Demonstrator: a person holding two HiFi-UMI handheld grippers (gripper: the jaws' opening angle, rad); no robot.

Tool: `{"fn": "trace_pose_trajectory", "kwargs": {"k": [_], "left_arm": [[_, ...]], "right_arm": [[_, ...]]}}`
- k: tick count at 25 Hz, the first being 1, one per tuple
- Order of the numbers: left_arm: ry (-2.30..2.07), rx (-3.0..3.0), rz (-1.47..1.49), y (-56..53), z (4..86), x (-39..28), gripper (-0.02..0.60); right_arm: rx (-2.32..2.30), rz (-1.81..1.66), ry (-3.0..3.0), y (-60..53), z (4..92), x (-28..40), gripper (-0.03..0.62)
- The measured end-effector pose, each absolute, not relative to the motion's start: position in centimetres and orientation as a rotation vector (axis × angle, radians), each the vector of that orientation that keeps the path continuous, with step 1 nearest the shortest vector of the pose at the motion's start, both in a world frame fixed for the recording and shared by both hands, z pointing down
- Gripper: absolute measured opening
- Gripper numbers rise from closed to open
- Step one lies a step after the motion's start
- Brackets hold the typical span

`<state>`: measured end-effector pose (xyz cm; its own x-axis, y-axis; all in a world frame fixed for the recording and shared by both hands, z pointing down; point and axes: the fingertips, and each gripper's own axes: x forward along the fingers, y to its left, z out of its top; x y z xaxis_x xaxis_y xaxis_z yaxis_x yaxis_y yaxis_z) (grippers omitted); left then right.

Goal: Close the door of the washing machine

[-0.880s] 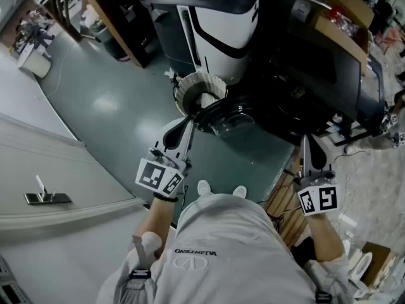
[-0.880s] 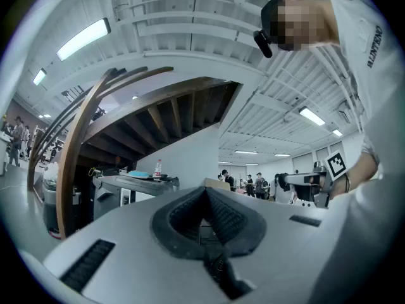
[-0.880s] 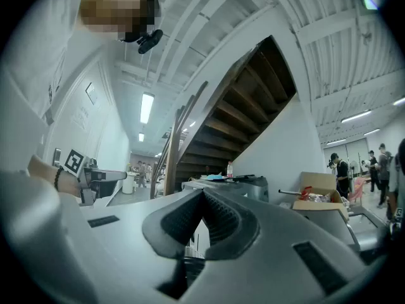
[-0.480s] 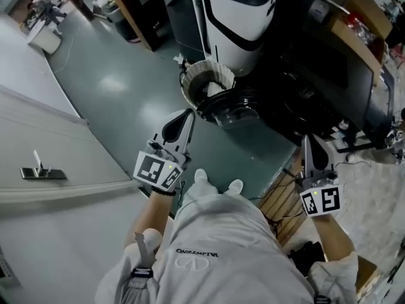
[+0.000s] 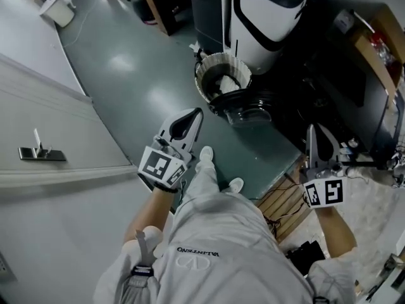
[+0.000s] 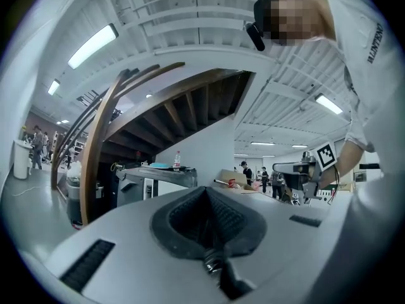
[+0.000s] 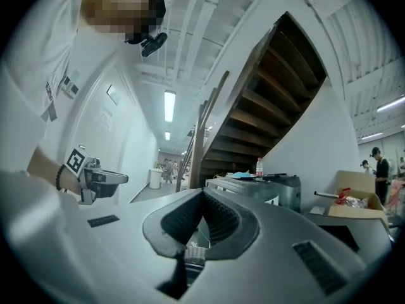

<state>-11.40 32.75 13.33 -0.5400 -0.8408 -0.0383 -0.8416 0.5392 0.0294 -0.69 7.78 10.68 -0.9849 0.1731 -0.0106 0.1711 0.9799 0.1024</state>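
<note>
- Left gripper [image 5: 197,113]: I am holding it level, jaws clenched together on nothing. It is pointing toward the washing machine [image 5: 266,8] and hanging clear of it.
- Right gripper [image 5: 311,129]: I am holding it level as well, jaws pressed shut and empty. It is well off to the right, near some wooden slats [image 5: 283,201].
- Door [image 5: 248,111]: round, dark and glossy. It is standing open, swung out low at the front of the machine, just beside a white ribbed ring [image 5: 221,64]. Neither gripper is touching it, and the left one is the nearer.
- Floor [image 5: 126,75]: green and shining. I am standing on it in white shoes [image 5: 205,155].
- Pale panel [image 5: 76,189]: lying to my left and carrying a small metal handle [image 5: 41,152].
</note>
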Motion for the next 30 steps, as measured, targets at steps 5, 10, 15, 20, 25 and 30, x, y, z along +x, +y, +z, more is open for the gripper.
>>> {"fn": "trace_pose_trajectory", "kwargs": {"k": [5,10,15,20,25,30], "left_arm": [[2.731,-1.553,0.071,34.1,13.8,-15.6,-0.003],[2.729,-1.637,0.095,34.5,16.1,-21.1,-0.003],[2.711,-1.723,0.122,35.0,19.5,-26.5,-0.002],[2.696,-1.875,0.114,34.5,23.6,-29.8,-0.003],[2.685,-1.974,0.115,33.4,27.2,-31.9,-0.002],[2.668,-2.049,0.080,31.4,30.9,-32.9,-0.003]], "right_arm": [[0.310,0.199,3.145,11.3,11.5,-5.1,0.011],[0.299,0.208,3.204,13.9,13.2,-10.5,0.011],[0.263,0.196,3.263,16.2,16.0,-15.8,0.011],[0.232,0.185,3.331,18.0,19.2,-19.6,0.011],[0.255,0.162,3.386,19.5,23.1,-22.3,0.011],[0.308,0.134,3.416,20.6,26.9,-24.3,0.011]]}}
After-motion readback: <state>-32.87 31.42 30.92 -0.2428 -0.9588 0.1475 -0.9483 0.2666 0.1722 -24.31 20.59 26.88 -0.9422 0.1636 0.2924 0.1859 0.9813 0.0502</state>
